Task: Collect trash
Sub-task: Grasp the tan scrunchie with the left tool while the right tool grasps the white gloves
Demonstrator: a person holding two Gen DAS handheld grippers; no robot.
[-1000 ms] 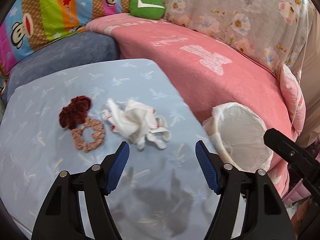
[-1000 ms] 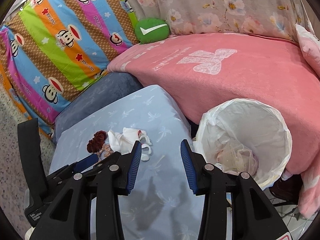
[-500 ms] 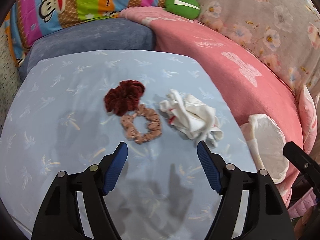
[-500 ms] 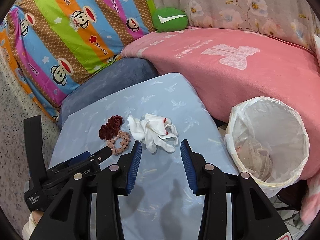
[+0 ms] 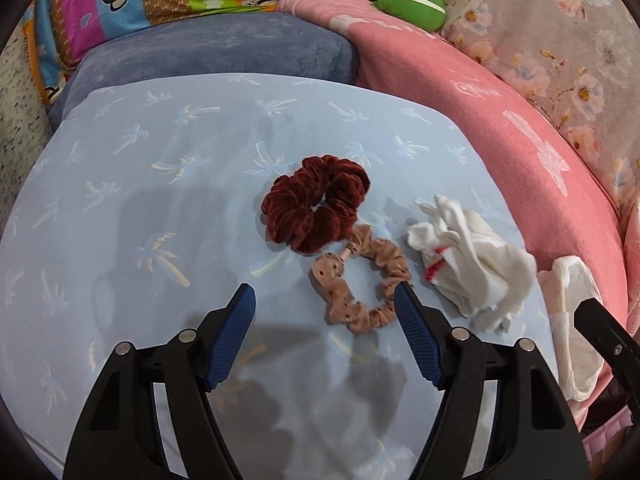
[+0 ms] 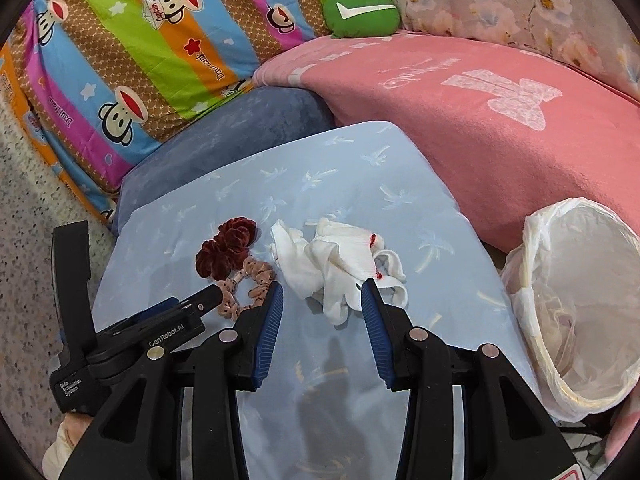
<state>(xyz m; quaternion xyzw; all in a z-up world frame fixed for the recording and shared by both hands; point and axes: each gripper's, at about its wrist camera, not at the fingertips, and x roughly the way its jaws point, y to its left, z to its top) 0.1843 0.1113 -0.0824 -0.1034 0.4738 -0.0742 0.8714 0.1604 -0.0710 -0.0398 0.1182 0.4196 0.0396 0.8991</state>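
Observation:
A crumpled white cloth with red stitching (image 6: pixel 340 264) lies on the light blue cushion (image 6: pixel 360 168); it also shows in the left wrist view (image 5: pixel 472 260). A dark red scrunchie (image 5: pixel 316 208) and a tan dotted scrunchie (image 5: pixel 360 280) lie beside it. My left gripper (image 5: pixel 324 304) is open and empty, just before the tan scrunchie. My right gripper (image 6: pixel 322 294) is open and empty, its tips at the near edge of the white cloth. A bin lined with a white bag (image 6: pixel 576 312) stands to the right of the cushion.
A pink blanket (image 6: pixel 500 120) covers the sofa behind the cushion. A striped monkey-print pillow (image 6: pixel 132 52) and a green round cushion (image 6: pixel 360 12) lie at the back. A dark blue cushion (image 5: pixel 208 48) sits behind the light blue one. Speckled floor (image 6: pixel 32 220) is at left.
Both grippers have moved closer to the items on the cushion. The left swung left, from the white cloth towards the scrunchies. The right has closed in on the white cloth.

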